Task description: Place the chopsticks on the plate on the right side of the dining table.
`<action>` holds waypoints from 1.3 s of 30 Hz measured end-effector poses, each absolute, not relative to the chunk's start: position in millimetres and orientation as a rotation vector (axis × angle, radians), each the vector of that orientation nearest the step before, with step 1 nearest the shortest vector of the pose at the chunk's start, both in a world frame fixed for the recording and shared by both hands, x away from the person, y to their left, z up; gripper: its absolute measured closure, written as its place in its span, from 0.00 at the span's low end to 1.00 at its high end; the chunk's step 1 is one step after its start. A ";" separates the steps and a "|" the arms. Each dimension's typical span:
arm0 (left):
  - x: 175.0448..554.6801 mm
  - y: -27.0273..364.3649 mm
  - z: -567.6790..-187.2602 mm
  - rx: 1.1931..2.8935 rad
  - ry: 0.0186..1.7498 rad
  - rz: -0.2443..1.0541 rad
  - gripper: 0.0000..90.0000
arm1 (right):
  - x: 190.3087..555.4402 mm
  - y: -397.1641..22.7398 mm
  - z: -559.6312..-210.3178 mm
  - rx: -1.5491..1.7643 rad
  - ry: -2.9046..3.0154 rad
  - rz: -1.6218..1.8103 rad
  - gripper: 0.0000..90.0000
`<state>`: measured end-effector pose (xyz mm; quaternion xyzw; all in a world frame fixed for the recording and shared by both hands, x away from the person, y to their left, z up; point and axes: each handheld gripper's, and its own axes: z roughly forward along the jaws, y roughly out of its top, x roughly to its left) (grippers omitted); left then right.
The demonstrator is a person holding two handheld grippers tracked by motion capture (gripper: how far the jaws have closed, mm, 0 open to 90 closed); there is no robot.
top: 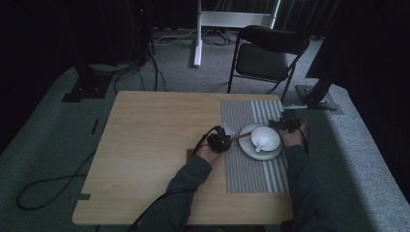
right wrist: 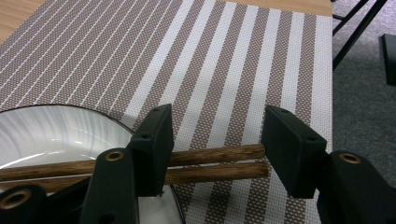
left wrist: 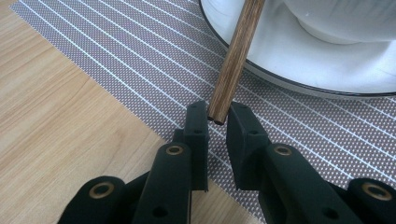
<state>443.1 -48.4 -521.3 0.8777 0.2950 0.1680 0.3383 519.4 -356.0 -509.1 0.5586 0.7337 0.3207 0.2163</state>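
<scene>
A white plate (top: 245,149) with a dark rim sits on the striped placemat (top: 251,176) and carries a white bowl (top: 267,135) with a white spoon (top: 260,146) in it. My left gripper (top: 224,137) is at the plate's left. In the left gripper view it (left wrist: 217,111) is shut on the near end of a brown wooden chopstick (left wrist: 236,56), which slants up over the plate's rim (left wrist: 299,74). My right gripper (top: 284,124) is at the plate's far right. Its jaws (right wrist: 215,135) stand apart, with the ends of two chopsticks (right wrist: 215,161) lying lengthwise between them, unpinched.
The wooden table (top: 154,140) stretches bare to the left of the placemat. A black folding chair (top: 266,53) stands beyond the far edge. A white stand leg (top: 197,38) and a loose cable (top: 43,191) are on the grey floor.
</scene>
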 end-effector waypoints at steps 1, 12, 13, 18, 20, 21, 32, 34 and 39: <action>443.5 -48.5 -521.2 2.286 0.772 0.437 0.88 | 519.1 -356.2 -509.0 1.549 2.033 0.887 0.48; 450.2 -52.2 -521.7 2.288 0.804 0.436 0.88 | 515.5 -360.3 -509.2 1.547 2.042 0.867 0.48; 451.0 -52.5 -521.4 2.292 0.801 0.436 0.88 | 515.2 -360.8 -509.1 1.547 2.042 0.865 0.48; 454.2 -55.1 -520.9 2.285 0.822 0.432 0.88 | 513.2 -364.2 -509.0 1.558 2.034 0.868 0.48; 455.8 -55.7 -520.5 2.282 0.829 0.431 0.88 | 512.5 -365.3 -508.8 1.557 2.034 0.867 0.48; 456.5 -55.8 -520.2 2.283 0.832 0.431 0.88 | 512.1 -365.7 -508.7 1.558 2.034 0.866 0.48; 464.4 -60.9 -521.6 2.278 0.862 0.414 0.87 | 510.5 -366.2 -507.8 1.564 2.044 0.865 0.48; 465.8 -62.1 -521.6 2.286 0.862 0.416 0.87 | 510.4 -366.4 -508.0 1.562 2.051 0.859 0.48; 469.4 -64.0 -519.1 2.282 0.872 0.416 0.87 | 509.4 -366.8 -507.3 1.555 2.051 0.851 0.48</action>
